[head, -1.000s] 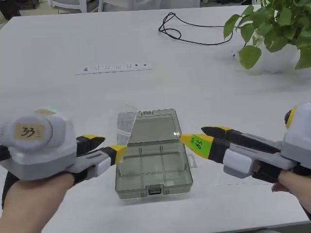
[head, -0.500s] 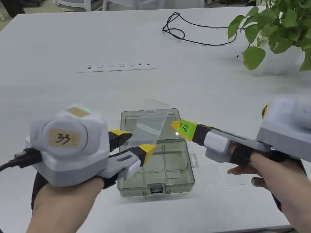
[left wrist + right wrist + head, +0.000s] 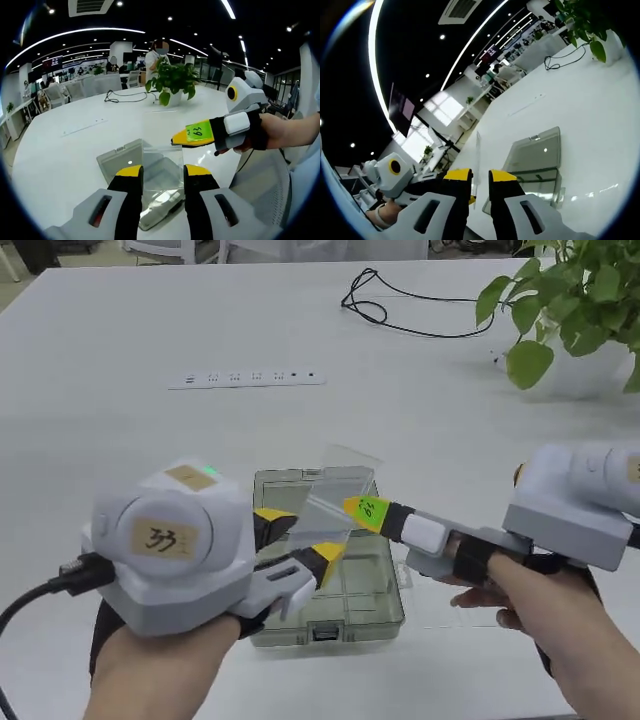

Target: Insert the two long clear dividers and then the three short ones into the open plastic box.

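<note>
White table [image 3: 120,330] filled the head view, with a power strip [image 3: 247,378] in the upper left, a black cable [image 3: 400,312] looped at the top centre, and a potted plant [image 3: 570,300] in the upper right corner; an open-plan office with ceiling lights lay behind in the two gripper views.

Low and centre in the head view sat the plastic box [image 3: 368,598], smoky grey and see-through, open, with its lid [image 3: 290,485] laid back flat on the table on the far side. Faint lines crossed its floor, but whether those were dividers already seated could not be told. A latch showed at the middle of its near wall.

The clear divider [image 3: 340,480] was a thin, colourless, nearly invisible sheet, given away mainly by its edges and a slight glare; it was raised above the box, tilted, over the lid end.

The right gripper [image 3: 352,506] came in from the right, its yellow tips, one with a green label, pinched together on the sheet; its own view showed the divider [image 3: 477,150] edge-on as a pale line rising between the narrow jaws.

The left gripper [image 3: 305,538] reached in from the lower left with its jaws apart, gripping nothing; in its own view the sheet [image 3: 161,162] lay just ahead of the spread tips, over the box.
</note>
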Available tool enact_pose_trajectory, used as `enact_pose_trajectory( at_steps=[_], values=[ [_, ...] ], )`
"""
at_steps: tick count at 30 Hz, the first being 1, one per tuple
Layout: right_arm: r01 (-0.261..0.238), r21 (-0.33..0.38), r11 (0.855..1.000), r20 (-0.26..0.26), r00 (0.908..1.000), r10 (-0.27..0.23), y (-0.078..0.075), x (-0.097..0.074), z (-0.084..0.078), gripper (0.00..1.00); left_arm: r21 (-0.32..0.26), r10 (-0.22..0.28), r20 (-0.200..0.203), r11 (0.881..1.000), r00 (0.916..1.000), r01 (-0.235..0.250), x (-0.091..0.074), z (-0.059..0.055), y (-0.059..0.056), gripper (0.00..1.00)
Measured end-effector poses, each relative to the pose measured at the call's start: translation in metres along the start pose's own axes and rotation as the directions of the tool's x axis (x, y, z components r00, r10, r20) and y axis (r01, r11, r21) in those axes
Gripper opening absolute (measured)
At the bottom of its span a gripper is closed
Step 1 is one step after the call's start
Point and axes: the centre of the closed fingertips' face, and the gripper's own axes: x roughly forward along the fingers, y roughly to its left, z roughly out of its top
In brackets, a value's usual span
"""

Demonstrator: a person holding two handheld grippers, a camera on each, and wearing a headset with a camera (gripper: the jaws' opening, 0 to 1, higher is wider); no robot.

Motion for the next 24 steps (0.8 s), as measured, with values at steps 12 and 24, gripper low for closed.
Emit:
enact_pose_trajectory(
  at_steps=[12,24],
  values=[
    [0.008,-0.016,1.000,-0.013,0.9999,-0.008,-0.002,0.003,-0.001,0.05,0.007,-0.012,-0.002,1.000,0.9999,0.012,0.002,-0.002,-0.005,0.30],
    [0.028,-0.049,0.998,-0.041,0.9987,-0.030,0.014,0.003,-0.003,0.03,-0.030,-0.025,-0.002,0.999,0.9997,0.025,-0.001,-0.001,-0.003,0.30]
  ],
)
